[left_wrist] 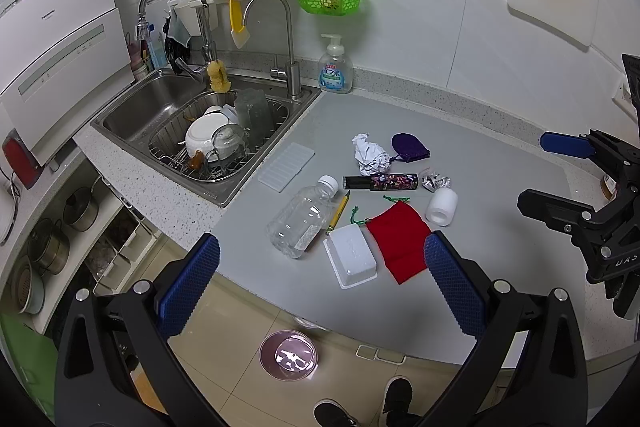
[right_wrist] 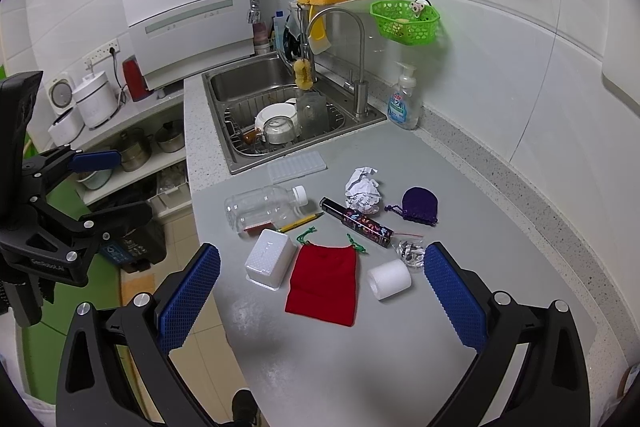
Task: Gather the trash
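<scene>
Two grippers: both hang over the front edge of the grey counter (left_wrist: 500,155), nothing picked up so far, so I'd say the trash run hasn't really begun.

Left gripper (left_wrist: 322,281): jaws spread wide, nothing between the blue pads, touching nothing.

Right gripper (right_wrist: 322,293): same deal, jaws wide apart and empty.

Trash pile: all on the counter to the right of the sink (left_wrist: 120,115). My guesses for trash are the clear plastic bottle (left_wrist: 302,219), crumpled paper (left_wrist: 370,155), white plastic tray (left_wrist: 352,257), white foam roll (left_wrist: 442,207) and the little crinkled wrapper (left_wrist: 436,182).

Probably not trash: red pouch (left_wrist: 400,237), purple pouch (left_wrist: 408,147), pencil (left_wrist: 339,211), patterned tube (left_wrist: 382,183).

Key relation, left: the tray lies straight ahead of the left jaws and just a bit right of centre, nearest thing to them; the bottle sits just left of it, long axis running diagonally away, cap at the far end.

Key relation, right: the foam roll (right_wrist: 389,279) lies on its side ahead and slightly right of centre in the right wrist view, so that hand looks nearer to it.

Bin: a dark one (right_wrist: 136,247) on the floor by the counter's left end, as far as I can tell.

Next move, my guess: the left one drops on the tray, gripping across its short side.
</scene>
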A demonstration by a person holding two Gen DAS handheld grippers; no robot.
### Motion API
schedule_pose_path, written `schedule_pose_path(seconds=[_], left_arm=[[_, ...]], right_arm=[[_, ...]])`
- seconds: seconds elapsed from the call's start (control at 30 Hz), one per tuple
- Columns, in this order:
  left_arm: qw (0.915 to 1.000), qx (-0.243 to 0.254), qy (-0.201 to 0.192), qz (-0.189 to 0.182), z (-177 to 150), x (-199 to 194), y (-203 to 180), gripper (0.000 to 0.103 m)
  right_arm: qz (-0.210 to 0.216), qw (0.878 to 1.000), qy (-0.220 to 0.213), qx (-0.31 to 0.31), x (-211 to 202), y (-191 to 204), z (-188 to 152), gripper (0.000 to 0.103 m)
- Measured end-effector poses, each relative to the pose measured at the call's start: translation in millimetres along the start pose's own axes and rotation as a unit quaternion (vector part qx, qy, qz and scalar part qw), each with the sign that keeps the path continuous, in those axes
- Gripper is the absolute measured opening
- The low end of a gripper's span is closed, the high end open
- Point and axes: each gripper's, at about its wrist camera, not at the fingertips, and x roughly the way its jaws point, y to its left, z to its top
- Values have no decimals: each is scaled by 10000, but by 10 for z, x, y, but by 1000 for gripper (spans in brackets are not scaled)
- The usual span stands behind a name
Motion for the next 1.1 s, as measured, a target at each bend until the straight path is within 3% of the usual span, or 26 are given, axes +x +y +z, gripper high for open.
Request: schedule_pose_path(seconds=[1.1], left_arm=[[10000,3,5,-14,17,-3,3,100]], right_arm=[[-8,10000,2,0,-6,-2,25,98]])
